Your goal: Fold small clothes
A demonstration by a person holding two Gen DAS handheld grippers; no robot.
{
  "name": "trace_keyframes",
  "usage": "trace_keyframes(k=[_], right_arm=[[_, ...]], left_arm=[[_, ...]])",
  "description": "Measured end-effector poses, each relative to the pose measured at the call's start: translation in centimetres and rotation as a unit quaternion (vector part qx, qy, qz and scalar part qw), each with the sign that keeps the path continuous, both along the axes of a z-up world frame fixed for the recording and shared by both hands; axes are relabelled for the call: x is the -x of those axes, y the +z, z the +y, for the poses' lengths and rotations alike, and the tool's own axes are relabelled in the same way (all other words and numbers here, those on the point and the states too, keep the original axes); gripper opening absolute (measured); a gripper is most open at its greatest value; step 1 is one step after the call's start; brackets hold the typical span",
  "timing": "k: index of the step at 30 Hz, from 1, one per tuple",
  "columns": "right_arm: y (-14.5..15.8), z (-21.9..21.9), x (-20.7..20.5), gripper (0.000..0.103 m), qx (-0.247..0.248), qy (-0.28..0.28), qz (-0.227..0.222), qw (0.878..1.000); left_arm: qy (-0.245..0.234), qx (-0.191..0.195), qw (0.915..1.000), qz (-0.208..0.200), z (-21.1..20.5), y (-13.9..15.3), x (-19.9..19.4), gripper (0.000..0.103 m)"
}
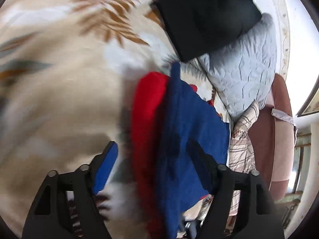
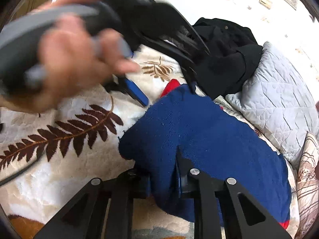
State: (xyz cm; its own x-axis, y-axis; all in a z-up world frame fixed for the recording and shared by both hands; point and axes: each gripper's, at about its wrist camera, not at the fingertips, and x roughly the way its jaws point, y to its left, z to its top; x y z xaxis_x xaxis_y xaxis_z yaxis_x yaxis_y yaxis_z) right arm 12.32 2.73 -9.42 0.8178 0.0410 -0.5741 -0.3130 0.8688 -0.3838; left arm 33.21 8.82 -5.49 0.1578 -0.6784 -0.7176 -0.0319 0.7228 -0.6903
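A small blue and red knit garment (image 1: 185,123) lies bunched on a cream blanket with fern prints (image 1: 59,99). My left gripper (image 1: 153,155) is open, its jaws wide apart with the garment's edge between them. In the right wrist view the garment (image 2: 199,131) drapes over my right gripper (image 2: 165,171), which is shut on the blue cloth. The left gripper (image 2: 157,91) shows there too, held by a hand (image 2: 69,59), its blue-padded finger (image 2: 137,91) just left of the garment's far corner.
A black garment (image 2: 225,55) is heaped at the far side of the bed. A pale grey quilted cover (image 2: 279,103) lies to the right of it, with a plaid cloth (image 1: 243,139) and a brown bed end (image 1: 275,139) beyond.
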Motion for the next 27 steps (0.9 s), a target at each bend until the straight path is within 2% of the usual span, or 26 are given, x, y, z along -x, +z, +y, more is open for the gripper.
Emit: trace_keyframes(k=[3,4,5,6,9,12,18,23,27], right_arm=[[0.2,-0.2,0.0,0.017,-0.018,0.003,0.004,1.0],[0.3,-0.4,-0.1,0.017,-0.027,0.004,0.005,1.0],[0.5,-0.8,-0.1,0.016,-0.037,0.004,0.004,0.999],[0.8,-1.2,-0.1,0.016,-0.049,0.003,0.001,0.999],[1.4,-2.2,0.6,0.015,-0.079,-0.003,-0.007,0.997],[2.6,-4.0,1.1,0.014,-0.121,-0.016,-0.017,0.992],[5.3,-8.5,2.7,0.013,-0.213,-0.048,-0.028,0.975],[7.0,-13.5,4.0,0.013,-0.287,-0.084,-0.033,0.954],[7.4,-18.1,4.9,0.012,-0.359,-0.116,-0.034,0.925]], left_arm=[[-0.017,-0.019,0.9996,0.012,-2.1,-0.4,-0.9,0.073],[-0.019,-0.026,0.9994,0.006,-2.6,-0.2,-1.1,0.063],[-0.025,-0.036,0.999,0.004,-3.1,0.2,-1.2,0.03],[-0.03,-0.047,0.9985,0.006,-3.5,0.4,-1.3,0.019],[-0.023,-0.068,0.9974,-0.007,-4.0,2.0,-0.8,0.017],[-0.017,-0.061,0.9977,-0.023,-4.6,4.0,0.2,0.015],[-0.03,-0.079,0.9951,-0.052,-8.3,8.0,1.7,0.015],[-0.046,-0.093,0.992,-0.072,-12.4,10.3,2.7,0.015],[-0.058,-0.1,0.9901,-0.079,-15.9,11.3,3.4,0.015]])
